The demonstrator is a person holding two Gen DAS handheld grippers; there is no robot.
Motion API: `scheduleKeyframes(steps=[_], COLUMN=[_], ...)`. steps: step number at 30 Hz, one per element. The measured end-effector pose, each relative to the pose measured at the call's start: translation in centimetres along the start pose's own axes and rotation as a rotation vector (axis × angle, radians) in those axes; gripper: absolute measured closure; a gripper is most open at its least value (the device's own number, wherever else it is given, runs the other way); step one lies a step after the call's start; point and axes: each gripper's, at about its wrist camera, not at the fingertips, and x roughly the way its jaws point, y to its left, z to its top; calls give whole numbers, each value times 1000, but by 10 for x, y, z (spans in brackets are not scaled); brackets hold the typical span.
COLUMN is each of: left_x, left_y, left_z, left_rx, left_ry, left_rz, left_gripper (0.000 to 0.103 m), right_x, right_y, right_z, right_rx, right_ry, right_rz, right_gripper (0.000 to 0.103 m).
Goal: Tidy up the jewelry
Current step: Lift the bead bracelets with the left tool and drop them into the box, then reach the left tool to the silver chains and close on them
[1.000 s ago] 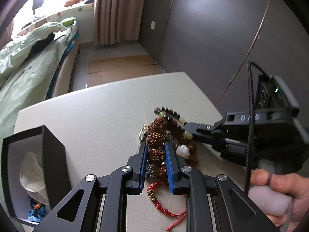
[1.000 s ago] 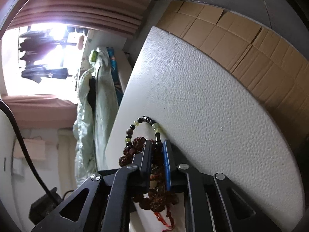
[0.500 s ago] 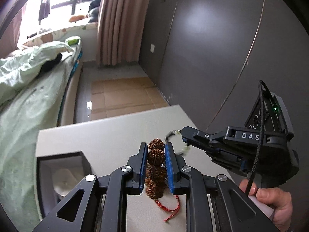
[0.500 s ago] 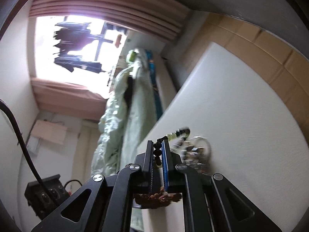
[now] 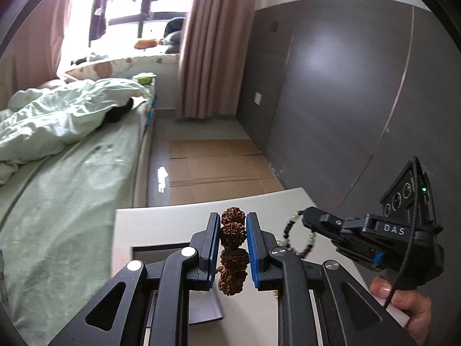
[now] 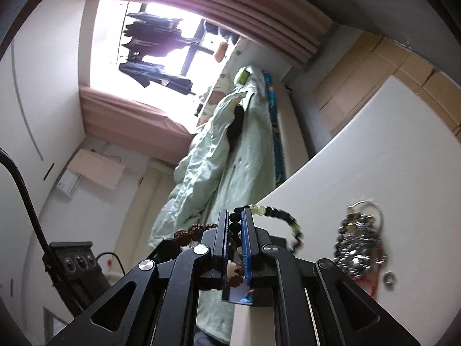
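Note:
My left gripper [image 5: 232, 219] is shut on a bracelet of rough brown seed beads [image 5: 233, 232], which hangs above the white table [image 5: 161, 219]. To its right, my right gripper [image 5: 307, 216] is held by a hand [image 5: 409, 308] and carries a loop of black and green beads [image 5: 298, 238]. In the right wrist view, the right gripper [image 6: 236, 216] is shut on the black and green bracelet [image 6: 276, 216]. The brown bracelet [image 6: 196, 228] shows just to its left. A heap of silver jewellery [image 6: 357, 239] lies on the table [image 6: 389, 158], lower right.
A dark open box [image 5: 161, 249] sits on the table under my left gripper. A small metal ring [image 6: 389, 279] lies beside the silver heap. Beyond the table's far edge are a bed with a green quilt [image 5: 57, 121], flattened cardboard [image 5: 213, 161] and a grey wardrobe wall [image 5: 331, 101].
Both grippers have risen off the table, each lifting its bracelet out of the tangled heap. The brown and the black-and-green bracelets now hang apart; the silver pieces stayed on the table.

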Motion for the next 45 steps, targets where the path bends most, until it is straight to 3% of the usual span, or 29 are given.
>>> scheduleKeyframes(steps=[10,11,13,15,29,30,31,33,45], left_x=[1,2,1,-8,-40,-41,-43,-46,-51], left_y=[47,53,63,68,102,103,104,106,91], left_z=[-15,-16,-19,-24,-51,-52,-54,-57,-59], left_rx=[-76,-88,-116,-130,-195,-200,-206,-218,-207], left_ry=[36,53,63,30,16,15,14,12,2], left_rz=[64,78,86,95,147,146,143,143,104], left_gripper=[80,76,35,27,27,27,27,27,22], right_x=[27,30,37,45,98,101,104,105,63], right_y=[15,17,22,25,44,45,45,44,40], right_z=[-12,-14,-16,-20,-46,-47,-49,-49,-37], right_rx=[-31,-35,-40,-47,-108,-111,-109,-100,-134], right_ry=[57,64,74,95,237,251,261,261,206], right_rz=[18,21,22,25,0,-8,-8,-9,-104], right_gripper=[93,93,93,93,93,86,69,47,47])
